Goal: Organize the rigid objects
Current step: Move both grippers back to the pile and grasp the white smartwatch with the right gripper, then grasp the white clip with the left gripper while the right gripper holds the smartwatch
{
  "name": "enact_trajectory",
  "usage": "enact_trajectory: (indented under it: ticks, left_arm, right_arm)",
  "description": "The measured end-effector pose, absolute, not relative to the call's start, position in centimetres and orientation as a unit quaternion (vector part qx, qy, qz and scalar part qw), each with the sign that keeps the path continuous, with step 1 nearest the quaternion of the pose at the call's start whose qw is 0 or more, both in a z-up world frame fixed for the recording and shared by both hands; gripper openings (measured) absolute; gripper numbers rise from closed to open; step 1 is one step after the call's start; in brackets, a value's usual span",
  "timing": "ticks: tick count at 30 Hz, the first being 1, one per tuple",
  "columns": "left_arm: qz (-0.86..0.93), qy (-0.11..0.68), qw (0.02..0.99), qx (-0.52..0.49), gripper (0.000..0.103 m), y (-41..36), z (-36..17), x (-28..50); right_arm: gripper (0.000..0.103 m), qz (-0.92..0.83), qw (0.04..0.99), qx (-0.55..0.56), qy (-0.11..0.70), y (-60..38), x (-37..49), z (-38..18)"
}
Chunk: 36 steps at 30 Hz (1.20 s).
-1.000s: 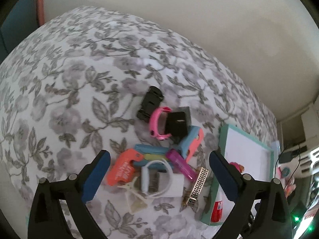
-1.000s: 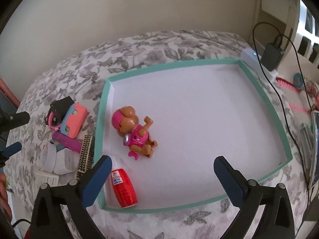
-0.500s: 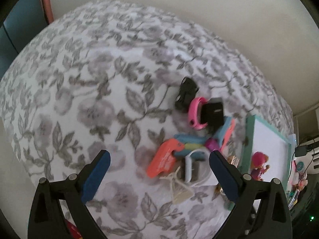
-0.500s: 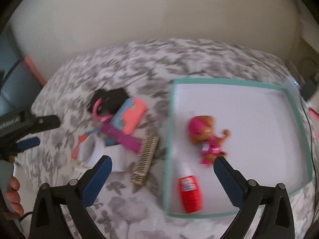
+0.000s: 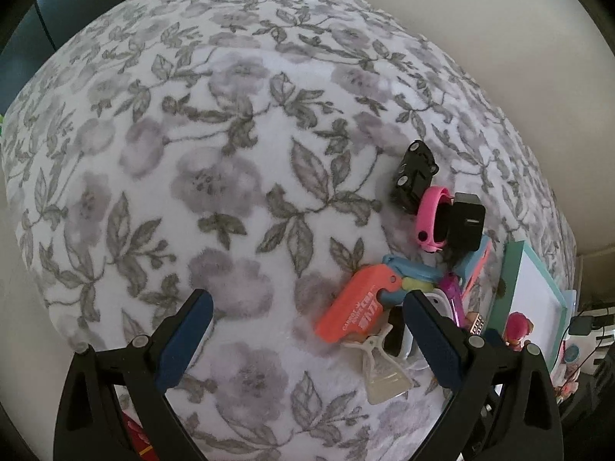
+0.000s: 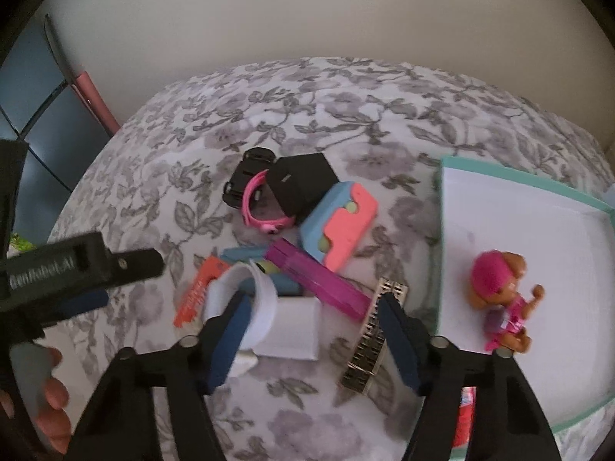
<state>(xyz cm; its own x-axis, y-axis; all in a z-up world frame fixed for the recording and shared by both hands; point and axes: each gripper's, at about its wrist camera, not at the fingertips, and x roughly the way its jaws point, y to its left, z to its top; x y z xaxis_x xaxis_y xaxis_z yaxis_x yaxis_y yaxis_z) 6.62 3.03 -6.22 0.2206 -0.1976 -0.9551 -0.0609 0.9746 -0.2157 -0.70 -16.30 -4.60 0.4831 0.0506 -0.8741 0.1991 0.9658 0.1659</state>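
Floral bedspread (image 6: 346, 115) lies under the clutter. My right hand-held gripper (image 6: 311, 320) is closing, seemingly around the white box (image 6: 296, 326), not yet pinching. My left hand-held gripper (image 5: 307, 322) gapes wide, empty.

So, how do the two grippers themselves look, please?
Both are black plastic frames with two dark blue padded fingers and small silver screws: the left gripper and the right gripper. Seen from the right wrist view, the left gripper's body carries pale lettering.

— What was on the flowery cloth?

— A heap of small things: a black car (image 6: 248, 176), a pink band (image 6: 265, 207), a black cube (image 6: 300, 184) and a purple stick (image 6: 319, 282).

— And the tray (image 6: 499, 180)?

— A puppy toy (image 6: 501, 299) lay in it.
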Motion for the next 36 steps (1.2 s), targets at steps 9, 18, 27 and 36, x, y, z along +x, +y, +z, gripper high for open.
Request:
enact_trajectory:
  ticks: [9, 18, 27, 36]
  left_arm:
    - [-0.051, 0.627, 0.77, -0.106, 0.099, 2.9, -6.5, 7.0]
    - [-0.093, 0.635, 0.759, -0.112, 0.099, 1.3, -6.6, 6.6]
    - [-0.115, 0.645, 0.749, -0.1, 0.098, -0.3, -6.9, 6.1]
    - [-0.132, 0.65, 0.743, -0.088, 0.094, -1.2, -7.0, 5.9]
  right_arm:
    - [0.025, -0.022, 0.848, 0.093, 0.521, -14.0, 1.0, -5.6]
    - [0.01, -0.012, 0.848, 0.093, 0.522, -13.9, 0.4, -5.3]
    - [0.009, -0.019, 0.85, 0.12, 0.512, -15.8, -0.8, -4.4]
    - [0.008, -0.032, 0.856, 0.138, 0.498, -17.3, -1.8, -3.3]
